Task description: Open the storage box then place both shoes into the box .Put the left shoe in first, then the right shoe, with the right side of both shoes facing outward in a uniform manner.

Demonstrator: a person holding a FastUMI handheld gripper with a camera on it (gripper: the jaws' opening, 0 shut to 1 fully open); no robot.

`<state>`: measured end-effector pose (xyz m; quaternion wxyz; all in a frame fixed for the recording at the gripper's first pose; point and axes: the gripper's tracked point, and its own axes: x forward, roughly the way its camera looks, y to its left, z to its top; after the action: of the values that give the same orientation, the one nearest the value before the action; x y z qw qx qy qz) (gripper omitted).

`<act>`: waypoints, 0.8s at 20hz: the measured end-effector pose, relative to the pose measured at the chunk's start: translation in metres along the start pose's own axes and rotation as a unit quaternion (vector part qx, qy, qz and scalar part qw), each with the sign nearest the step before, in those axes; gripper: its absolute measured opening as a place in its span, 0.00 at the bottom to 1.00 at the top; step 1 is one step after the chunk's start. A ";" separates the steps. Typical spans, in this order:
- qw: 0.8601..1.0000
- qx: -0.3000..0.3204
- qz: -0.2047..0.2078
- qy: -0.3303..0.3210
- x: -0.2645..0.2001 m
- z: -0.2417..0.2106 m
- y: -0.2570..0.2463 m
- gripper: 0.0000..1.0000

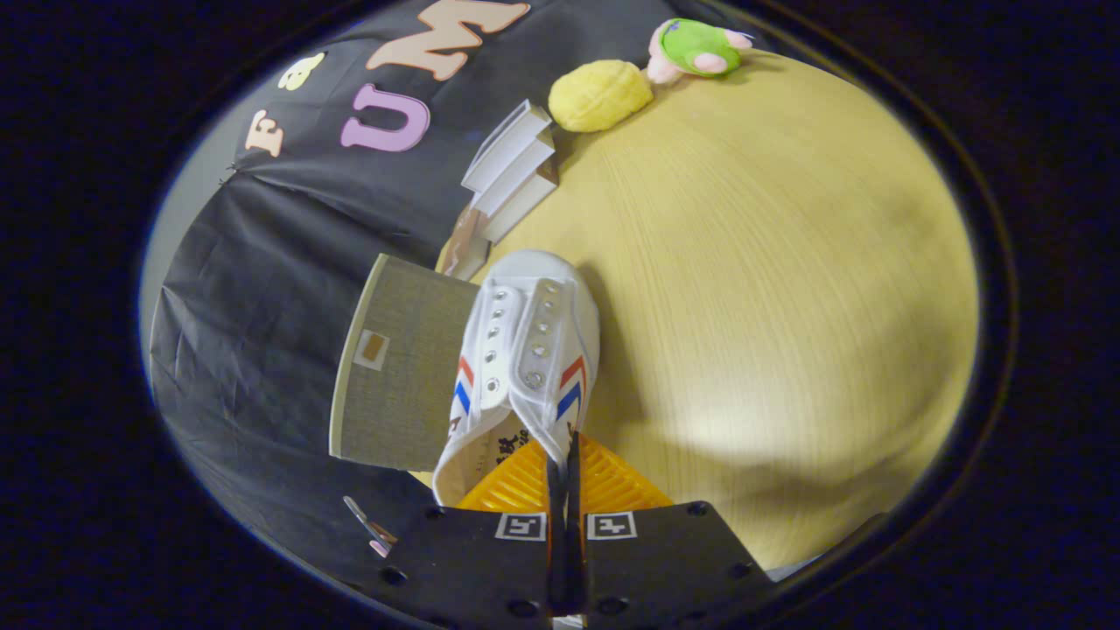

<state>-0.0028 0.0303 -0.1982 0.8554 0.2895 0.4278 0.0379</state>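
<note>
A white canvas shoe (525,350) with red and blue chevrons on each side hangs just ahead of my fingers, toe pointing away, lifted above the wooden table (770,289). My gripper (564,455) is shut on the shoe's collar edge, both fingers pressed together on the thin fabric. The grey fabric storage box (398,363) stands to the left of the shoe, beside the dark booth wall. I see its side panel with a small label; its opening is hidden from here.
Stacked white books (512,171) lie beyond the shoe at the table's far side. A yellow plush (599,96) and a green and pink plush toy (700,48) sit further back. Bare wood stretches to the right of the shoe.
</note>
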 end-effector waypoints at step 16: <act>0.990 -0.122 0.074 0.009 0.035 0.024 0.240 0.03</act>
<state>0.0814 0.2296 -0.0851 0.8754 0.2137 0.4046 0.1559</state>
